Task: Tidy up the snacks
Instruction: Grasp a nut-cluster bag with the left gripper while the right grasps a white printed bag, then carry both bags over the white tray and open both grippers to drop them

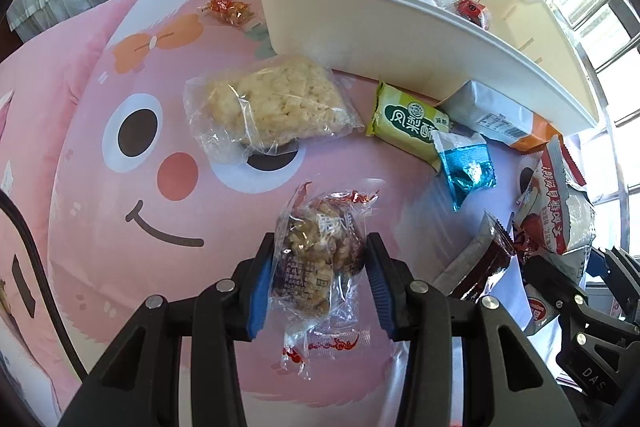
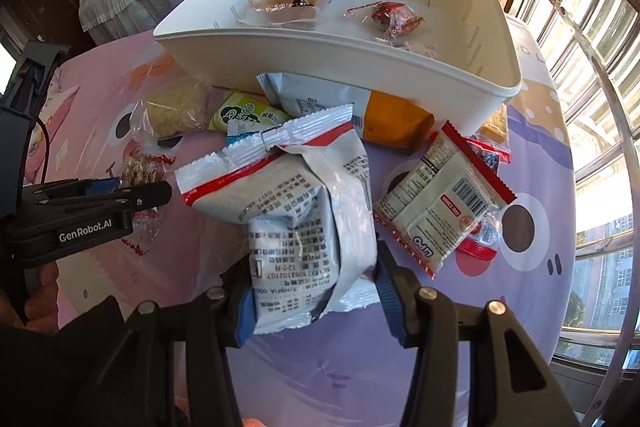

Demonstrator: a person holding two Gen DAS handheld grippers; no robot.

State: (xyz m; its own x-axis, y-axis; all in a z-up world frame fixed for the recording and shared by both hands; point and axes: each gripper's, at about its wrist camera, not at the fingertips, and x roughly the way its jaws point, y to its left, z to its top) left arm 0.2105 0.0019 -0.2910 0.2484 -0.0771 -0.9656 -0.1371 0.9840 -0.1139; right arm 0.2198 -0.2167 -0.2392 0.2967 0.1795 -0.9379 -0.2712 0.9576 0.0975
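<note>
My left gripper [image 1: 320,251] is shut on a clear-wrapped brown nut brittle [image 1: 316,227], its blue pads pressing both sides a little above the pink cartoon cloth [image 1: 120,187]. My right gripper [image 2: 316,287] is shut on a crumpled grey-white packet with a red stripe [image 2: 296,195], which also shows in the left wrist view [image 1: 560,203]. Behind both stands a white bin [image 2: 320,59] holding a wrapped pastry [image 2: 288,1] and a red candy [image 2: 394,15]. At the left edge of the right wrist view, the left gripper [image 2: 136,187] appears side-on.
Loose on the cloth lie a clear bag of rice cracker [image 1: 272,107], a green packet [image 1: 408,125], a blue foil packet [image 1: 466,167], a grey-orange packet [image 2: 360,107], a red-edged Lipo packet [image 2: 440,211] and a red candy [image 1: 228,9]. A barred window [image 2: 580,27] runs along the right.
</note>
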